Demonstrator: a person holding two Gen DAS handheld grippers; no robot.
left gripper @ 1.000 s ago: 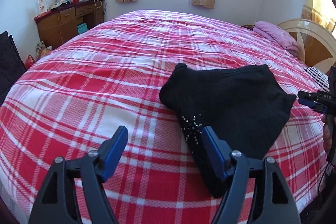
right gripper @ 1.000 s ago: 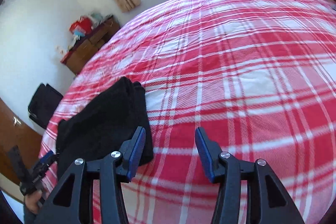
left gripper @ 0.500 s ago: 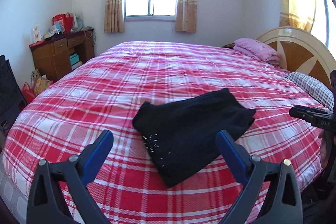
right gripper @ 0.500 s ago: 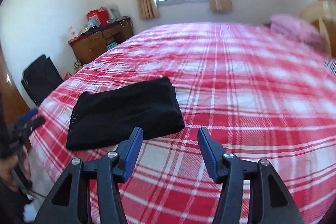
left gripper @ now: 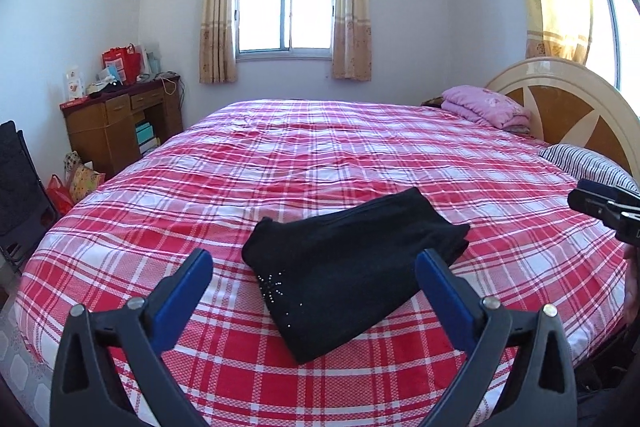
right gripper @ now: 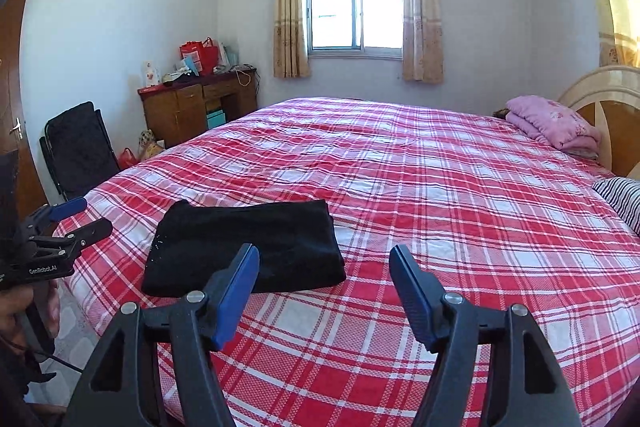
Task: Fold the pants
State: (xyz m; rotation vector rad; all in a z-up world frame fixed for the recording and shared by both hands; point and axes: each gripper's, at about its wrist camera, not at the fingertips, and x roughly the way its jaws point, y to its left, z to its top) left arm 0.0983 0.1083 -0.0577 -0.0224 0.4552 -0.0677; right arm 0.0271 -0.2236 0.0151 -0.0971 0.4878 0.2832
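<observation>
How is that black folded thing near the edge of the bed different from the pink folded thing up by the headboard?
The black pants lie as a flat, thin, plain dark packet with tiny sparkly studs at one corner; the pink blanket is a thick, puffy stack with a faint floral print. The pants sit near the grippers at the bed's edge, the blanket far off beside the headboard. Both are folded fabric resting on the red plaid bedspread.

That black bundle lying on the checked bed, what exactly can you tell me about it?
The black pants are soft, matte dark fabric, folded into a compact, roughly rectangular stack of layers. A small cluster of shiny studs dots one corner nearest the camera. They lie flat on the red plaid bedspread, near the bed's front edge. Nothing else touches them: the left gripper and right gripper both hang open and apart from them.
</observation>
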